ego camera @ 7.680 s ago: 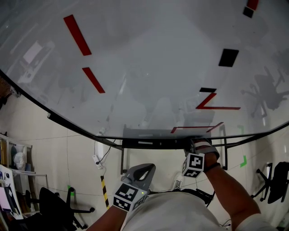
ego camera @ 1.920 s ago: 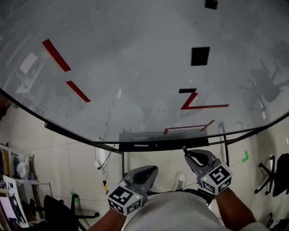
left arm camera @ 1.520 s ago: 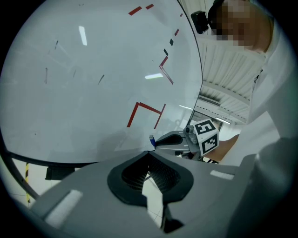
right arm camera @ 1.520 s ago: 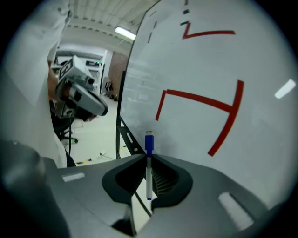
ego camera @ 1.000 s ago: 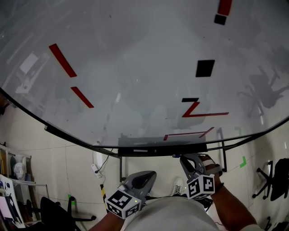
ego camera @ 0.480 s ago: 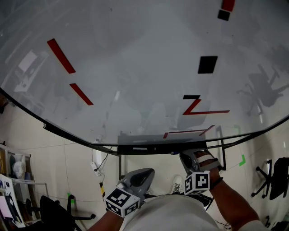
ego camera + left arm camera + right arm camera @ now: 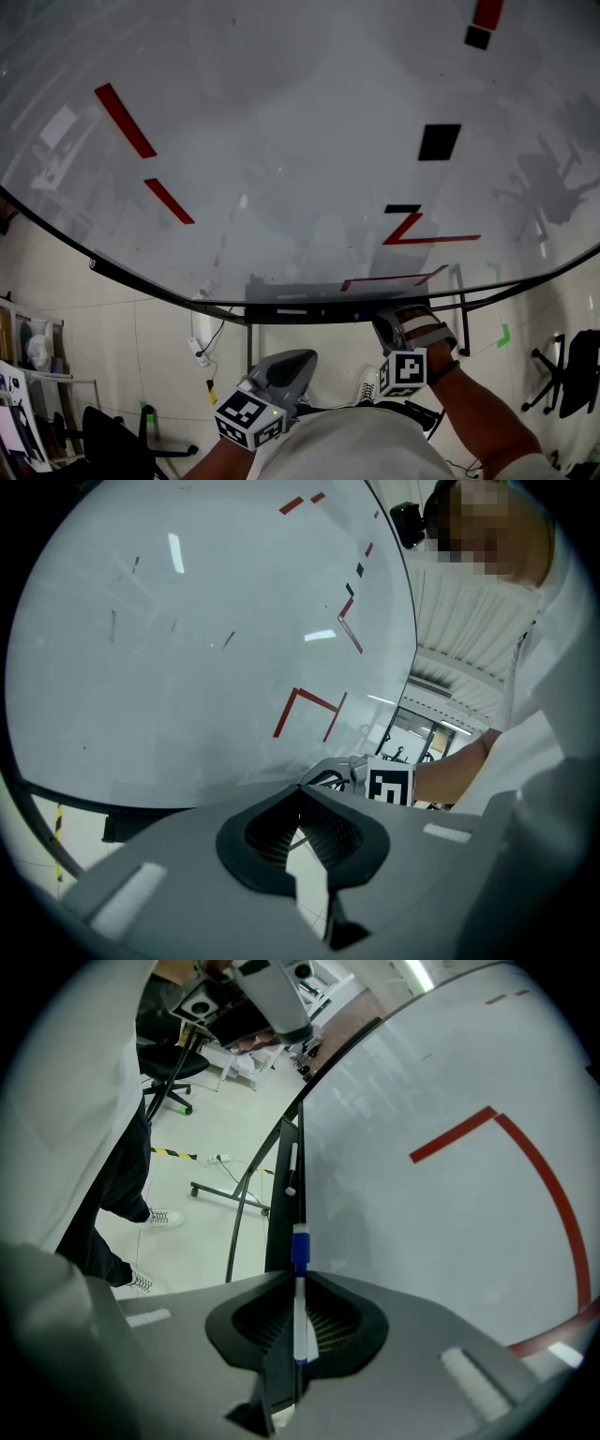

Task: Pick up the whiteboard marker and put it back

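A whiteboard marker (image 7: 300,1321) with a white body and a blue cap stands between the jaws of my right gripper (image 7: 298,1283), which is shut on it. Its capped end points along the dark tray (image 7: 281,1213) at the whiteboard's lower edge. In the head view my right gripper (image 7: 386,324) sits just below that tray (image 7: 300,309), near its right end. My left gripper (image 7: 298,358) hangs lower at the left, away from the board, shut with nothing in it. The left gripper view looks past the left gripper (image 7: 302,794) at the board.
The whiteboard (image 7: 300,141) bears red strokes (image 7: 412,230) and black squares (image 7: 439,142). Below it are the stand's legs (image 7: 239,1213), a yellow-black floor strip (image 7: 178,1154) and office chairs (image 7: 572,375). My shoes (image 7: 155,1216) are on the tiled floor.
About two seconds ago my right gripper was held lower, pointing up; it has since moved up to the tray's right end with the marker. The left gripper has barely shifted.
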A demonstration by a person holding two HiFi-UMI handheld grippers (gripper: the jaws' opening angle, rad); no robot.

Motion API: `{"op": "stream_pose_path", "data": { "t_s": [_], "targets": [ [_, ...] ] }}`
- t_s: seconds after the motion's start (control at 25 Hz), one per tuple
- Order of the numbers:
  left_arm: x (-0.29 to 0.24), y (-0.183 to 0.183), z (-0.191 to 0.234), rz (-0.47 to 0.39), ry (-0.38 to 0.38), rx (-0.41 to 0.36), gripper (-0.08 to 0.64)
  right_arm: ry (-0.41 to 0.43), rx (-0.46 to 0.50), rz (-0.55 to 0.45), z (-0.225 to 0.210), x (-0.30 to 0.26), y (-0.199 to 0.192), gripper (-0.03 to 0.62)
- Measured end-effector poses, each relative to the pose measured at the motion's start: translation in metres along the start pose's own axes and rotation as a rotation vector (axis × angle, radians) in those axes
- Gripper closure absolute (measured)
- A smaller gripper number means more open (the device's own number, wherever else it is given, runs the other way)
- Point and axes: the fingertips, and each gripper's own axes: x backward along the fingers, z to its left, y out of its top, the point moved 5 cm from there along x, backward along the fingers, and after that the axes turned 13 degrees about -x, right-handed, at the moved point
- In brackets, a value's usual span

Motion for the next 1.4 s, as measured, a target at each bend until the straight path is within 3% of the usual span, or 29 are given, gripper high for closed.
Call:
{"op": "stream_pose_path", "data": {
  "t_s": [0.48, 1.0, 1.12, 1.4],
  "targets": [
    [-0.001, -0.003, -0.004, 0.008, -0.014, -0.003, 0.551, 0.030, 0.043, 0.037, 0.002, -0.033, -0.001, 0.557],
    [0.001, -0.006, -0.005, 0.022, -0.022, -0.002, 0.551, 0.034, 0.024, 0.071, -0.002, -0.041, -0.001, 0.555],
    [0.000, -0.007, -0.006, 0.024, -0.023, -0.001, 0.551, 0.041, 0.013, 0.077, 0.001, -0.041, -0.003, 0.515],
    [-0.001, -0.007, -0.005, 0.029, -0.025, -0.003, 0.551, 0.039, -0.001, 0.091, 0.000, -0.037, -0.010, 0.515]
  ]
}}
